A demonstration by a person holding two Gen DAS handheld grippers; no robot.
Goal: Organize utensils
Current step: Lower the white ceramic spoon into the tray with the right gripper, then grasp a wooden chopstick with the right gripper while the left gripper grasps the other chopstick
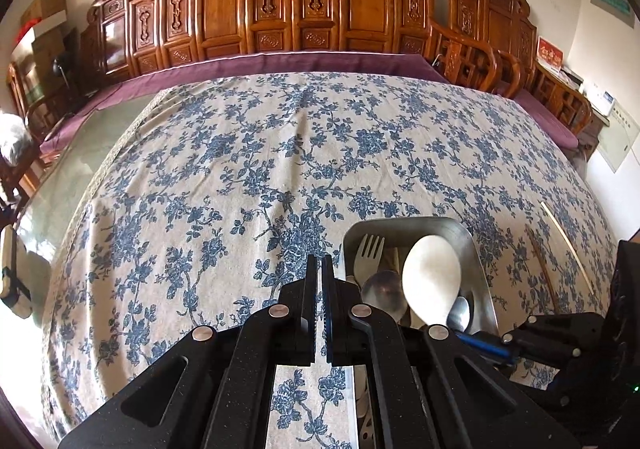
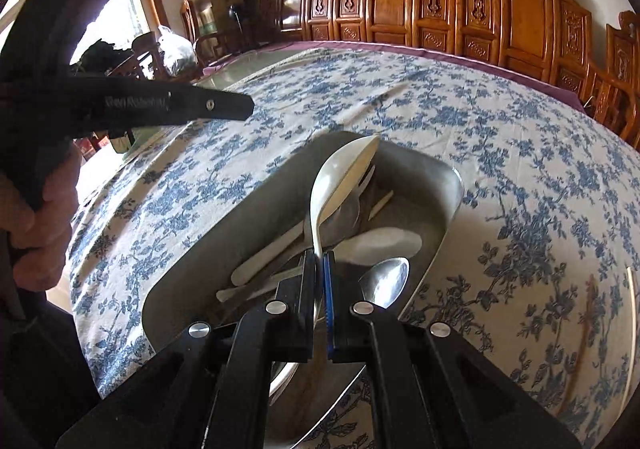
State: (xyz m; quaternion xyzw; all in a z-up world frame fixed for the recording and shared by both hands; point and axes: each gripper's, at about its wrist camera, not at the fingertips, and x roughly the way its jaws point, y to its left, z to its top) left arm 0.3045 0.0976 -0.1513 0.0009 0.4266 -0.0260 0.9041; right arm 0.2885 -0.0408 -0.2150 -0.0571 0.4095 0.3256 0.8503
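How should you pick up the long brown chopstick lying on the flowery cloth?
Grab the brown chopstick around its middle, coming straight down from above with the claw across it. It is thin and flat on the cloth, clear of the tray, so probably only its sides give a grip.

A blue-flowered tablecloth covers the table, carved wooden chairs (lined up) along the wall behind.
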